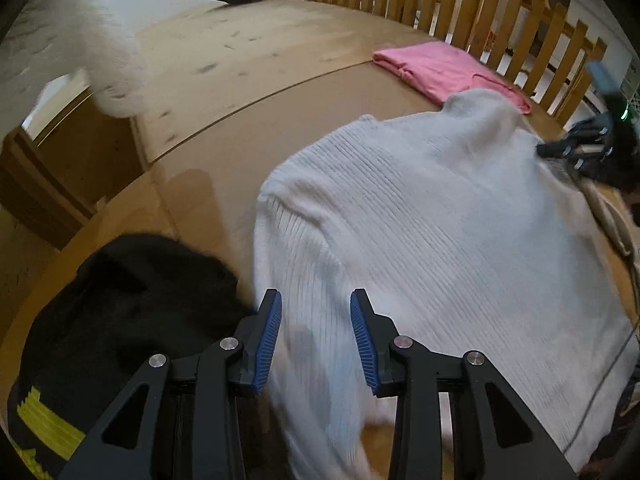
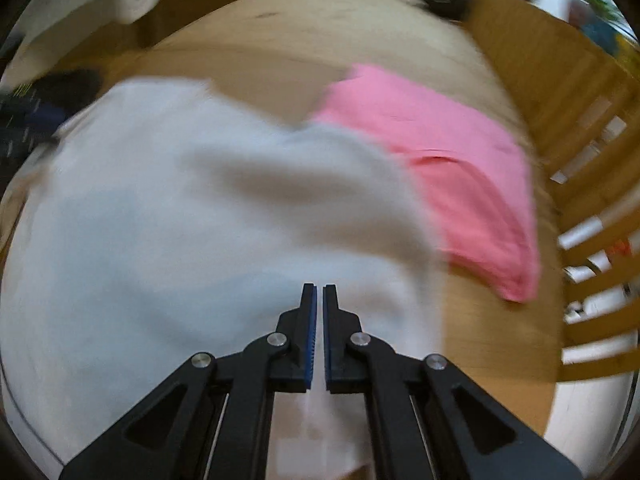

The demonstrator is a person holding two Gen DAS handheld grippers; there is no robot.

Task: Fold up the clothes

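Left wrist view first: our left gripper (image 1: 316, 340) hangs with its jaws partly spread, and a fold of the white sweater (image 1: 432, 216) runs down between the blue pads (image 1: 269, 344). Whether the pads actually press on that fold we cannot tell; gaps seem to show on both sides. The sweater lies spread over the wooden table (image 1: 248, 92), its ribbed body filling the middle and its collar pointing toward one o'clock. At one o'clock beyond it sits a pink garment (image 1: 448, 72), already folded flat, so we judge one piece finished. At eight o'clock lies a dark garment (image 1: 132, 304) with yellow stripes, bunched and not yet folded. The other tool shows at three o'clock, blurred, touching the sweater's far edge.

From the right wrist, our right gripper (image 2: 320, 332) has its jaws pressed together, with only a thin slit between the pads. White cloth lies under and behind them, but we cannot see any of it pinched. The sweater itself appears barely begun: no clean fold shows yet.

Much is smeared in the right view; the sweater's edges are soft. The sweater's hem and lower sleeve are cut off at six o'clock behind the left tool.
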